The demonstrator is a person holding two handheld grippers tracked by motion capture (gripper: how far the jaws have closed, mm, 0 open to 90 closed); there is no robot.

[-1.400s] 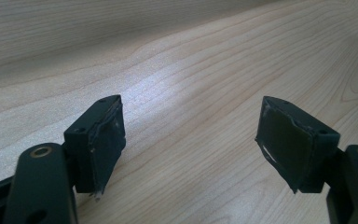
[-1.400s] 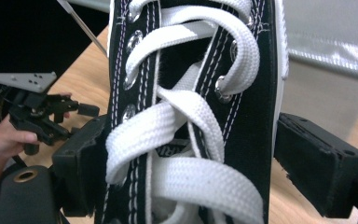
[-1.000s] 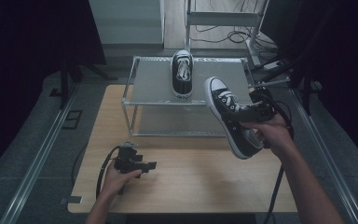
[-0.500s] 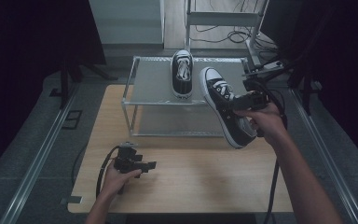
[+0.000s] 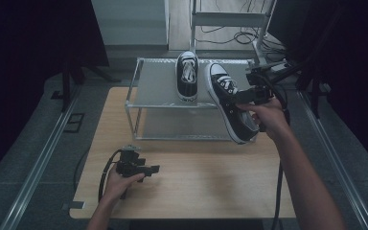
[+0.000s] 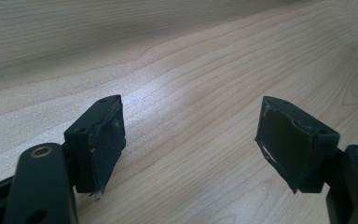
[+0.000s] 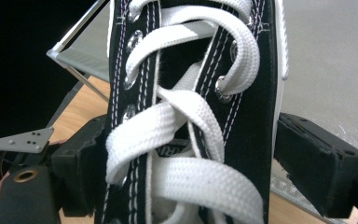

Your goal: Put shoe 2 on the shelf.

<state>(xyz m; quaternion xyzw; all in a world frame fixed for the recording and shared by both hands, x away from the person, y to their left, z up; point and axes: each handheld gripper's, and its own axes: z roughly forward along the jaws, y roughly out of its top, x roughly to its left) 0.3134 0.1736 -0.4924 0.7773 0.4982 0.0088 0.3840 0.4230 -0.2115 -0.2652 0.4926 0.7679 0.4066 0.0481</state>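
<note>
A black sneaker with white laces (image 5: 231,104) hangs in the air at the right end of the wire rack (image 5: 155,84), toe over the top shelf. My right gripper (image 5: 250,96) is shut on its upper; in the right gripper view the jaws clamp the laced sides of the sneaker (image 7: 191,70), with the right gripper (image 7: 189,126) around it. The matching sneaker (image 5: 187,76) stands on the shelf, just left of the held one. My left gripper (image 5: 148,168) rests on the wooden table (image 5: 206,182), open, with bare wood between its pads (image 6: 103,135).
The rack stands at the table's far edge with a lower level under the shelf. Metal rails run along the floor on both sides. A stand and cables lie behind the rack. A cable loops from the left gripper.
My right hand has carried the sneaker left and away, from beside the rack to its top shelf next to the other sneaker. The left gripper has stayed put.
</note>
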